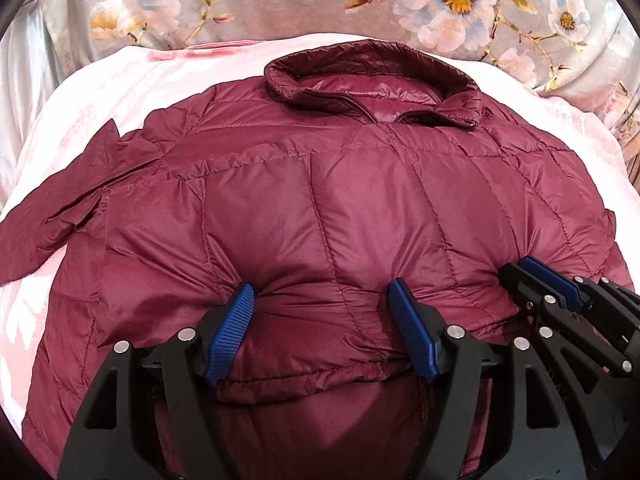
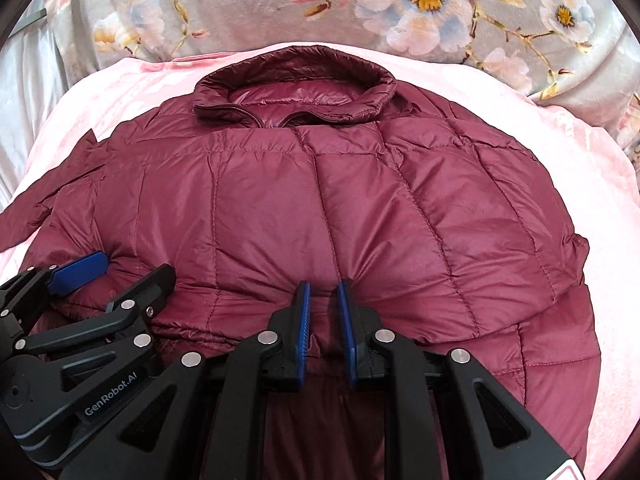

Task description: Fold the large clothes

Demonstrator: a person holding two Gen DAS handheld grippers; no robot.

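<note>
Surface: pink blanket (image 1: 120, 92) spread over what looks like a bed, with a grey floral cover (image 1: 248, 4) behind it.
Garment: maroon quilted puffer jacket (image 1: 320, 184) lies across the blanket, collar (image 1: 372, 68) at the far end, zip closed at the neck, one sleeve (image 1: 60, 216) trailing off to the left of the picture.
Near edge: the jacket's hem sits doubled up and puffed right under both tools.
Left gripper (image 1: 324, 304): jaws stand wide apart, pads resting against the bulging fabric rather than squeezing it.
Right gripper (image 2: 322, 304): jaws nearly closed, pinching a ridge of jacket fabric between the blue pads.
Step in hand: probably the bottom fold, with the left side letting go and the right side gripping.
Next move: likely calls for freeing the right pinch too, then pressing air out so the slippery, springy layers stay folded.
</note>
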